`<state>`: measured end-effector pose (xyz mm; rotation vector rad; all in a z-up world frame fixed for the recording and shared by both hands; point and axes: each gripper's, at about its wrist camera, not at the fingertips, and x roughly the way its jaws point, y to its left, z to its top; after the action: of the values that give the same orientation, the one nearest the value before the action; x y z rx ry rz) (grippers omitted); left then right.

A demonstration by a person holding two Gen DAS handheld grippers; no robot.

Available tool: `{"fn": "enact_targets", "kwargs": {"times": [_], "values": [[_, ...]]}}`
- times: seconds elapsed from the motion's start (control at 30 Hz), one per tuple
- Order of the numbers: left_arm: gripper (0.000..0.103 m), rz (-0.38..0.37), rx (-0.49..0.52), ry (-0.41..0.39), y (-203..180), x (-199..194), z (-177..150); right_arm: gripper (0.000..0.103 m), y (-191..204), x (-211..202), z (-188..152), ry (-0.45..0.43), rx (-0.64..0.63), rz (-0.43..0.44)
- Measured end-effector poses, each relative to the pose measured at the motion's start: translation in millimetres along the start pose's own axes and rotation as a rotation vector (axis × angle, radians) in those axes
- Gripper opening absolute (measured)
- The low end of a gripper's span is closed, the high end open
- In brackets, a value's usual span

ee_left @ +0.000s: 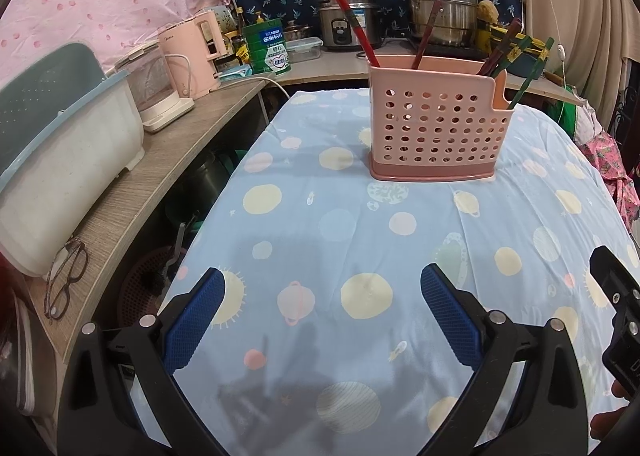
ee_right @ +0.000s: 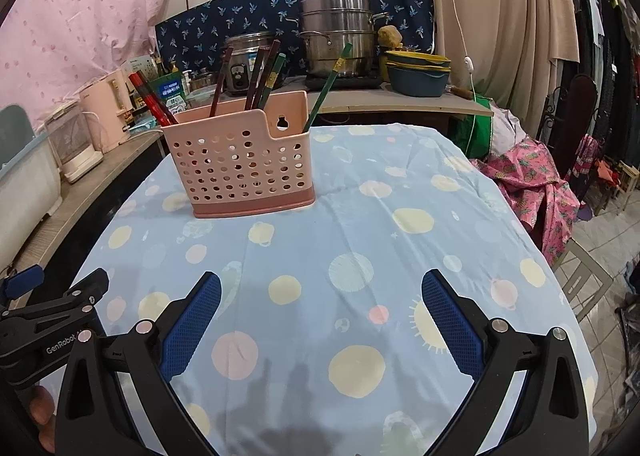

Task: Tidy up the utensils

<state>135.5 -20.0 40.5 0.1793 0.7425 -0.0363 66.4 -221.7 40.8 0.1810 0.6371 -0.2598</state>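
A: Any writing you can read?

B: Only a little. The black arm of the left tool, seen at the near left edge of the right wrist view, carries white letters reading "GenRobot". A green tin on the far counter has a blue label with white characters, too small to read. The sticker on the rice cooker is also too small.

A: How does the holder look?

B: It is a pink plastic basket with rows of round holes in its walls and a darker pink base. One upper corner is cut lower and has a small keyhole-shaped opening. It stands upright on the blue cloth printed with planets and suns, in the far middle of the surface.

A: What is in it?

B: Chopsticks stand in it, leaning at different angles. Red ones lean at the left end, dark brown ones sit in the middle, and a green one with a yellow band leans at the right end.

A: And the tools?

B: The left tool is spread wide, its blue pads well apart, holding nothing above the cloth. The right tool is also spread wide and holds nothing. Both are near the front, well apart from the basket.
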Motion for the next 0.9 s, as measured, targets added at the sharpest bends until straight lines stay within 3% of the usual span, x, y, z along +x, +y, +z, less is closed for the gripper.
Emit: {"fn": "enact_targets", "kwargs": {"times": [0.9], "values": [[0.094,-0.004,0.007,-0.008,-9.4,1.0,8.2,0.097,11.3,5.6,7.2,0.01,-0.036,0.001]]}}
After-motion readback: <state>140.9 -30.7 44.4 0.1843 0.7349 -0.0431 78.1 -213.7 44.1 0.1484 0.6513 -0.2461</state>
